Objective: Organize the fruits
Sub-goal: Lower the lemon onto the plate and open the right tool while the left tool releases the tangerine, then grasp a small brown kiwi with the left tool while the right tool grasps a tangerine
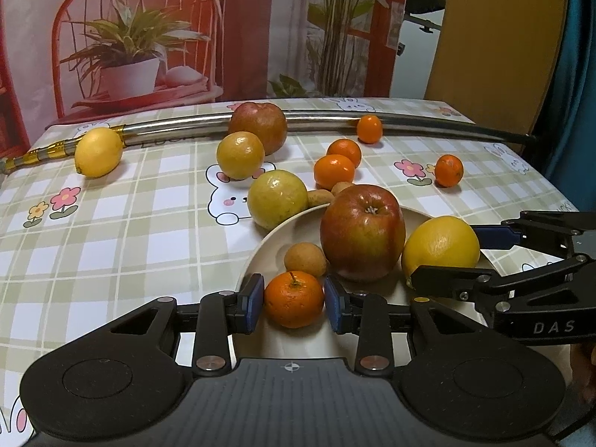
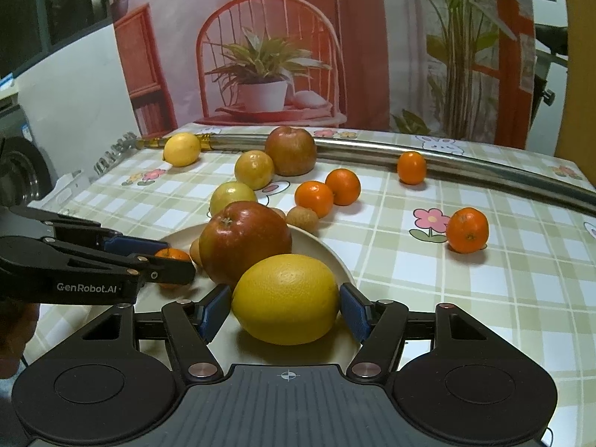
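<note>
Orange mandarin (image 1: 294,300) and yellow lemon (image 2: 285,299) sit between both grippers' jaws on the plate (image 1: 260,249).
Left gripper (image 1: 294,303) and right gripper (image 2: 285,311) apparently just touch; open wide, withdraw straight.

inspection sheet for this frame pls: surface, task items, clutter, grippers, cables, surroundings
Surface: table under a checked cloth with rabbit and flower prints.
Job's things: plate holding a red apple, a large lemon, a mandarin and a small brown fruit. Off the plate: a second apple, a lemon, two yellow-green fruits, four mandarins, two small brown fruits.
Clutter: long metal bar with a gold end, lying along the far edge.
Grippers: left gripper flanks the mandarin; right gripper flanks the large lemon; contact cannot be judged for either.
Cables: nothing seen.
Surroundings: printed backdrop of a chair and potted plant.
</note>
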{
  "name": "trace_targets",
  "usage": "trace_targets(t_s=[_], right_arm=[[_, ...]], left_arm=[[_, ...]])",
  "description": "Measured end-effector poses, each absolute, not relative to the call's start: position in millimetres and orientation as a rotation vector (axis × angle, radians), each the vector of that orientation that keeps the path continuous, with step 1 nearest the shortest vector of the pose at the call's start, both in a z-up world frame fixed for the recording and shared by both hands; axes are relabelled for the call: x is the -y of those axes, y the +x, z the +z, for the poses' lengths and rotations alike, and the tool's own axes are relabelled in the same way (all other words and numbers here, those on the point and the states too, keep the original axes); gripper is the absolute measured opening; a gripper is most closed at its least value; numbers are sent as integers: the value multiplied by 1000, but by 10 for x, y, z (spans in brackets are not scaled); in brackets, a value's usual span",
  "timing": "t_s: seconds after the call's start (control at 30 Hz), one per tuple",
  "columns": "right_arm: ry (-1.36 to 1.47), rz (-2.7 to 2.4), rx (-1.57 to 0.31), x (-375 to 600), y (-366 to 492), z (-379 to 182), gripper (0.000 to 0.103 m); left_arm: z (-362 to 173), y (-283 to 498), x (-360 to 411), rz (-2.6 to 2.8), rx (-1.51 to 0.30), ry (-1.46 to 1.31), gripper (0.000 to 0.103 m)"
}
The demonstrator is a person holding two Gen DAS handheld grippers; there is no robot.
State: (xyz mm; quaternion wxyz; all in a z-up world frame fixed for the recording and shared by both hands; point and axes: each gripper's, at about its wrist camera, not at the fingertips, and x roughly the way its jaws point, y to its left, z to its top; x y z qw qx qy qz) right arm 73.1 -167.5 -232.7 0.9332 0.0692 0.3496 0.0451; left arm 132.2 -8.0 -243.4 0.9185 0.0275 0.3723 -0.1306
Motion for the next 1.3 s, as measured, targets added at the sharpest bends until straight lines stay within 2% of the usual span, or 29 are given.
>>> trace_targets(t_s=[0.57,1.3], right_arm=[[165,57,-633,1652,398,-2045,61],[173,38,-598,1622,166,-1899,61]], left_arm=[[-2152,893,-5,-237,-730,-62,38],[-2107,574,-72,-170,-705,-66,38]])
